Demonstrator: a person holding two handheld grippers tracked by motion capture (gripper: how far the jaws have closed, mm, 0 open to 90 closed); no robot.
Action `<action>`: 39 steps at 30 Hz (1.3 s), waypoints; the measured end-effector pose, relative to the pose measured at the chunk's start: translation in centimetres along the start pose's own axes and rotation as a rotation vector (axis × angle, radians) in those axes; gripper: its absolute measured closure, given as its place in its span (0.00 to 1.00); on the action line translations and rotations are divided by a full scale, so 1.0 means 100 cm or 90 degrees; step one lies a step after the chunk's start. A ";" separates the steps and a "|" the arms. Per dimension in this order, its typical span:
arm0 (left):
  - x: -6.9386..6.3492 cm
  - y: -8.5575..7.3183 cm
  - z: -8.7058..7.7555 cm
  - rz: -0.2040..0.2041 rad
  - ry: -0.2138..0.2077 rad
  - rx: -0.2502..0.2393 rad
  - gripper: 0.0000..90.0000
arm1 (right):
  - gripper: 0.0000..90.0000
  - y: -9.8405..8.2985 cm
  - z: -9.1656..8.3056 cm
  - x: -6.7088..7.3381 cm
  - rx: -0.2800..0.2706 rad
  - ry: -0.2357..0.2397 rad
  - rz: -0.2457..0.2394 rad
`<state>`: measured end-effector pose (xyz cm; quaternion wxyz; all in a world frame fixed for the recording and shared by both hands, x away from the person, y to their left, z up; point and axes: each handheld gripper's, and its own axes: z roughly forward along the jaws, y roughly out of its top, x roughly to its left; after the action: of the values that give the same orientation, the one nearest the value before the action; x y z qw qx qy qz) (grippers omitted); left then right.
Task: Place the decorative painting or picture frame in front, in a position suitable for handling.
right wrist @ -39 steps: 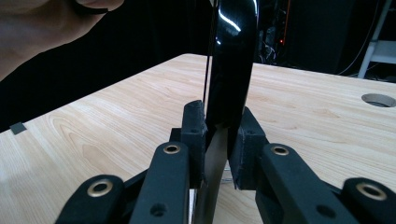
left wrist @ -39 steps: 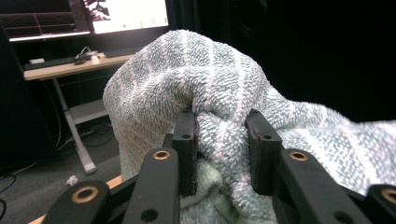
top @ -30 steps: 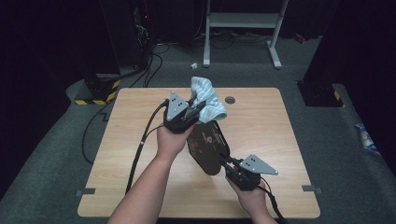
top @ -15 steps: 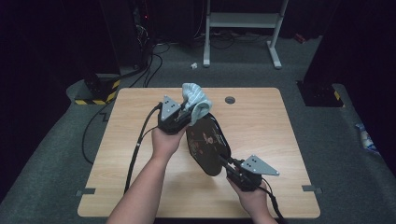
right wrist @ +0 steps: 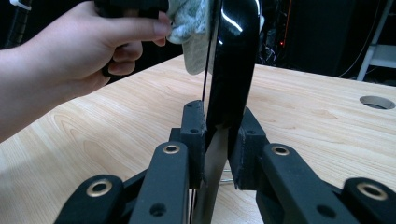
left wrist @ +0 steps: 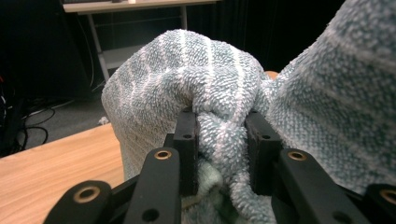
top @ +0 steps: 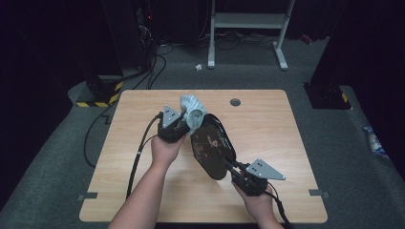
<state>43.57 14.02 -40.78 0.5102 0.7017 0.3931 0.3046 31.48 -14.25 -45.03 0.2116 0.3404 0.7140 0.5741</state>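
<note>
The wooden counter (top: 267,124) spreads out in front of me, with a small round hole (top: 235,102) near its far edge. Above its middle I hold a black oval tray (top: 212,148) up on edge, its glossy face with a faint printed pattern turned toward my left side. My right hand-held gripper (top: 230,166) has it by the near rim: in the right gripper view the two black jaws are clamped on the tray's (right wrist: 231,60) edge, one pad on each face, and the tray rises straight up from between them.

My left hand-held gripper (top: 187,125) sits at the tray's far upper end, clamped on a bunched pale green-and-white striped towel (top: 192,110). In the left gripper view the jaws pinch a thick fold of the terry cloth (left wrist: 219,93) tight between them, the rest billowing over and around the pads. The towel presses against the tray's top rim, and in the right gripper view my left hand (right wrist: 74,56) is just beside that rim.
</note>
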 end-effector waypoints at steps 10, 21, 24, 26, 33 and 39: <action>0.002 -0.007 -0.001 0.000 0.007 0.011 0.78 | 0.86 0.000 -0.002 -0.002 0.003 0.002 -0.001; -0.016 0.025 -0.007 0.014 -0.022 -0.029 0.78 | 0.85 -0.001 -0.003 -0.001 0.001 -0.008 -0.007; -0.023 0.035 -0.011 0.019 -0.028 -0.048 0.78 | 0.85 -0.001 -0.003 -0.002 0.000 -0.009 -0.007; -0.029 0.043 -0.014 0.026 -0.034 -0.062 0.78 | 0.85 -0.001 -0.003 -0.002 0.000 -0.010 -0.006; -0.056 0.065 -0.026 0.052 -0.070 -0.115 0.78 | 0.85 -0.001 -0.003 -0.002 0.002 -0.012 -0.002; -0.086 0.071 -0.029 0.087 -0.105 -0.125 0.78 | 0.85 -0.001 -0.003 -0.002 0.002 -0.013 0.001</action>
<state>38.51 6.83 -33.38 0.5849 0.6962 0.2692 0.3173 31.38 -14.56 -45.07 0.2177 0.3475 0.7125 0.5694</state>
